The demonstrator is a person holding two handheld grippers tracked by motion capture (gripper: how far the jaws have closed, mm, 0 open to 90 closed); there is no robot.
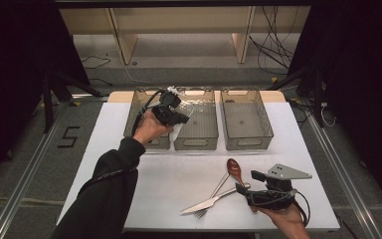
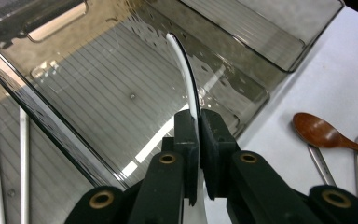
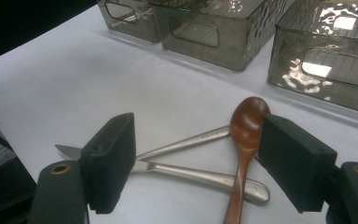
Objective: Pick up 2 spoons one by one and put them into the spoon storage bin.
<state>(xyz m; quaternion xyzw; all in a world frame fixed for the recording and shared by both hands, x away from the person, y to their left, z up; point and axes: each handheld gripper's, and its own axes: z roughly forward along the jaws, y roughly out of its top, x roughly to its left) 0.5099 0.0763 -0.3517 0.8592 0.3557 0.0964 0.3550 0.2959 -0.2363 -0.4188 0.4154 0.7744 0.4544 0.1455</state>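
So we've got the left gripper (image 1: 173,115) up over the bins, its fingers (image 2: 186,135) clamped tight on a thin white utensil (image 2: 182,65), seen edge-on in the left gripper view, so we can't tell exactly what it is. It curves up from the fingers over the middle bin (image 2: 74,88), whose ribbed floor sits under it. In the high view that hand hovers around the wall between the left bin (image 1: 134,112) and the middle one, with a bit of white poking out under the gripper. The right bin (image 1: 246,119) stands just beside those two, all three in a row at the far end of the white surface (image 1: 179,174). Down near us, the right gripper (image 1: 243,191) sits low over the surface with its fingers (image 3: 109,161) spread wide, gripping nothing. Between them in the right gripper view we see a wooden spoon (image 3: 244,140) lying across the handles of a knife (image 1: 206,203) and a fork (image 1: 214,195). The spoon's bowl is just beside the right-hand finger; we can't tell whether they touch. The metal pieces cross each other, the knife blade pointing left in the high view.
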